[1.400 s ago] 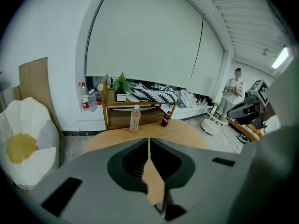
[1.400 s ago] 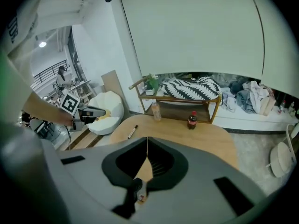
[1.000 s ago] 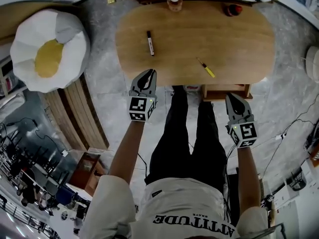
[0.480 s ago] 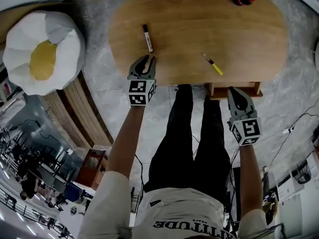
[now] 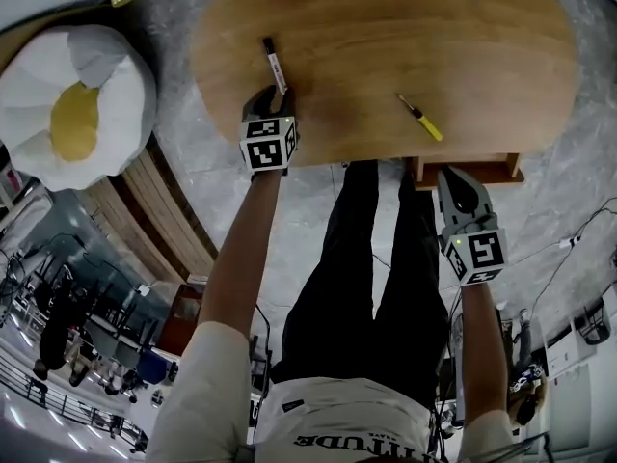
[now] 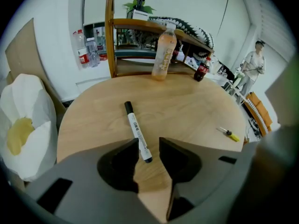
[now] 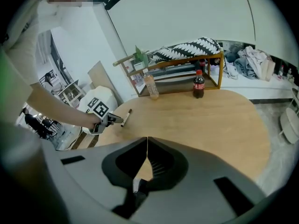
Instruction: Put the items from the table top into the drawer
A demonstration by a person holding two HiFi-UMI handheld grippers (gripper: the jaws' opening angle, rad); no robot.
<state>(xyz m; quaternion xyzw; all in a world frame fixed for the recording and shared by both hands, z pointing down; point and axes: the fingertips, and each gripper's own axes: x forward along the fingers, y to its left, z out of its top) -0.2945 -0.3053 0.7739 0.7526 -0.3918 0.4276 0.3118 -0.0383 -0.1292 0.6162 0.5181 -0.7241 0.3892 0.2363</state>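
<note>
While the right gripper (image 5: 457,186) hung clenched and empty by the drawer (image 5: 472,170), the left gripper (image 6: 149,146) had dropped from the table (image 5: 386,37) edge, jaws apart, astride the near end of the marker (image 6: 135,127) (not yet pinched). A grasp looked imminent, with the screwdriver (image 5: 421,119) waiting beyond.

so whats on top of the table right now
On the table: a marker, a small yellow-handled tool, an orange drink bottle and a cola bottle. In the head view the left gripper covers the marker's near end.
</note>
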